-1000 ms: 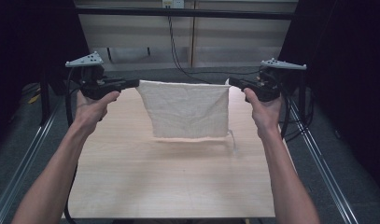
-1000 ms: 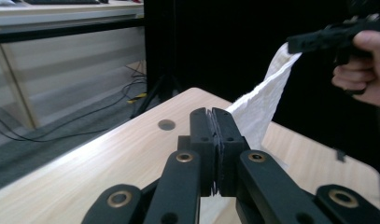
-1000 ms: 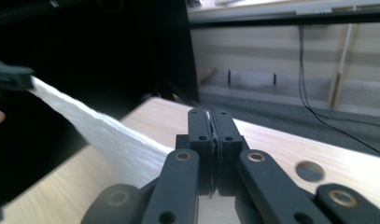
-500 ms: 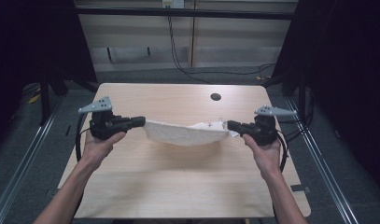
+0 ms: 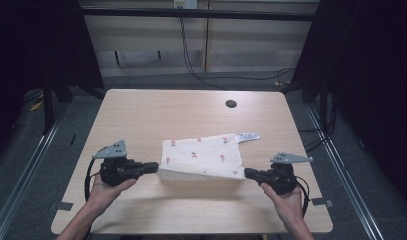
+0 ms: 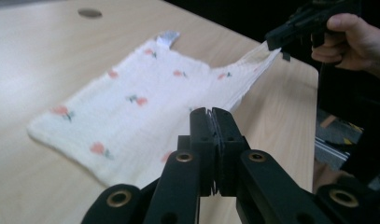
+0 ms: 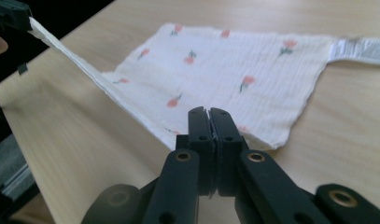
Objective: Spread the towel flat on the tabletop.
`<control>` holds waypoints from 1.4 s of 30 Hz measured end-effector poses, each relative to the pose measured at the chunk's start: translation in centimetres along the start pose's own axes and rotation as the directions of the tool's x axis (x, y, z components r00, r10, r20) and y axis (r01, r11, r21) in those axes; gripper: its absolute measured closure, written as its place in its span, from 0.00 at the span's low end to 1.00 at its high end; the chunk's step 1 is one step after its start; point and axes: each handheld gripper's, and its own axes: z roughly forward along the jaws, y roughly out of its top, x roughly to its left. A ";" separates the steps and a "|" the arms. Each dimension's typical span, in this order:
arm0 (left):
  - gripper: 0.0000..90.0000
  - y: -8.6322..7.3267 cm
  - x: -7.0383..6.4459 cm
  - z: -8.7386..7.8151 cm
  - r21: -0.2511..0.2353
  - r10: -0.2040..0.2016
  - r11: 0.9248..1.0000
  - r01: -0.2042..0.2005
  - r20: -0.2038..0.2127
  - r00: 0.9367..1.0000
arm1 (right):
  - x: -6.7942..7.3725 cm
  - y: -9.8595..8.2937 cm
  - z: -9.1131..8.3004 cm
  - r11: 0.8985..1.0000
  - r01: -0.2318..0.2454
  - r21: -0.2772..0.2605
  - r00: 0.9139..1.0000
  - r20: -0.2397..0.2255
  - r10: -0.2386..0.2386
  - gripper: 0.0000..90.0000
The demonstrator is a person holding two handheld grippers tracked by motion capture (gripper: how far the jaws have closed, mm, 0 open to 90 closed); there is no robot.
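Note:
A white cloth (image 5: 201,157) printed with small red flowers lies mostly flat on the wooden table (image 5: 141,115), its white label (image 5: 248,136) sticking out at the far right corner. The cloth's near edge is lifted a little and stretched taut between both grippers. My left gripper (image 5: 156,167) is shut on the near left corner, and my right gripper (image 5: 247,173) is shut on the near right corner. In the left gripper view the jaws (image 6: 211,112) pinch the cloth (image 6: 131,102), with the right gripper (image 6: 271,44) at the far end. The right gripper view has its jaws (image 7: 208,114) pressed on the cloth (image 7: 225,60).
A round cable hole (image 5: 231,104) sits in the table's far right part. Metal rails run along the floor on both sides of the table. Cables hang by the back wall.
The cloth hung upright between raised grippers at the far side; both grippers have come down and toward the person, and the cloth now lies spread on the table.

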 end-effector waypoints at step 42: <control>0.71 -4.4 1.0 5.7 0.244 -0.042 0.968 0.049 -0.034 0.999 | 0.4 -2.3 8.1 0.933 0.290 0.214 0.957 -0.043 -0.288 0.73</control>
